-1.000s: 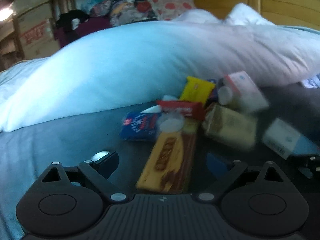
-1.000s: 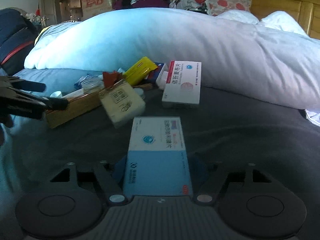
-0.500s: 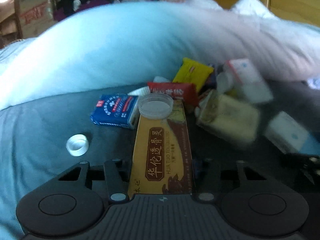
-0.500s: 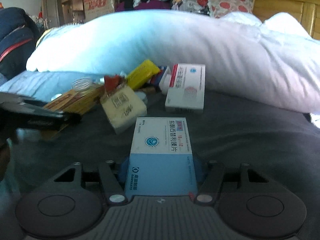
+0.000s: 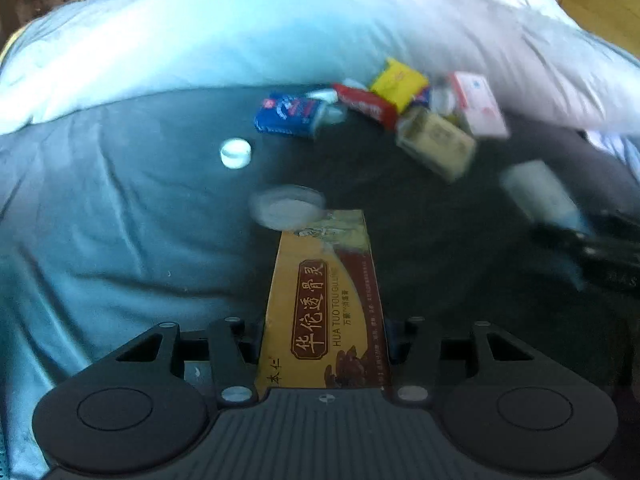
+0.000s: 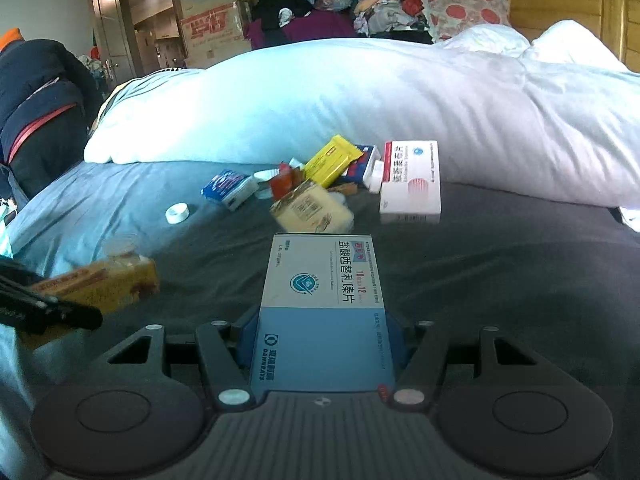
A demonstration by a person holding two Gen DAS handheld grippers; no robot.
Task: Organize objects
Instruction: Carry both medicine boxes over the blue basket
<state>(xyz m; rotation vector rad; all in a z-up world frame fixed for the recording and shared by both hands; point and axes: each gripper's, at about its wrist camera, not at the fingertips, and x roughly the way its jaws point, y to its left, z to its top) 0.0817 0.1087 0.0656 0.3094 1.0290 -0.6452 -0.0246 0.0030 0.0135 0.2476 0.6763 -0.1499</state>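
My left gripper [image 5: 324, 344] is shut on a long yellow-and-brown medicine box [image 5: 325, 300], held above the dark bedsheet; a clear round lid [image 5: 286, 207] sits at the box's far end. My right gripper [image 6: 322, 344] is shut on a white-and-blue medicine box [image 6: 324, 300]. Farther back lies a pile: a blue packet [image 5: 288, 114], a red box [image 5: 366, 105], a yellow packet [image 6: 332, 159], a cream box [image 6: 312, 210] and a white-and-pink box [image 6: 410, 182]. A white cap [image 6: 177, 213] lies apart on the left.
A big white duvet [image 6: 360, 100] rises right behind the pile. The left gripper with its yellow box [image 6: 100, 286] shows at the left of the right wrist view. Cardboard boxes [image 6: 208, 24], clothes and a wooden headboard [image 6: 560, 4] stand beyond the bed.
My left gripper closed on the yellow-and-brown box and pulled it back from the pile, the clear lid riding on its end. The right gripper kept hold of its box and drew back a little.
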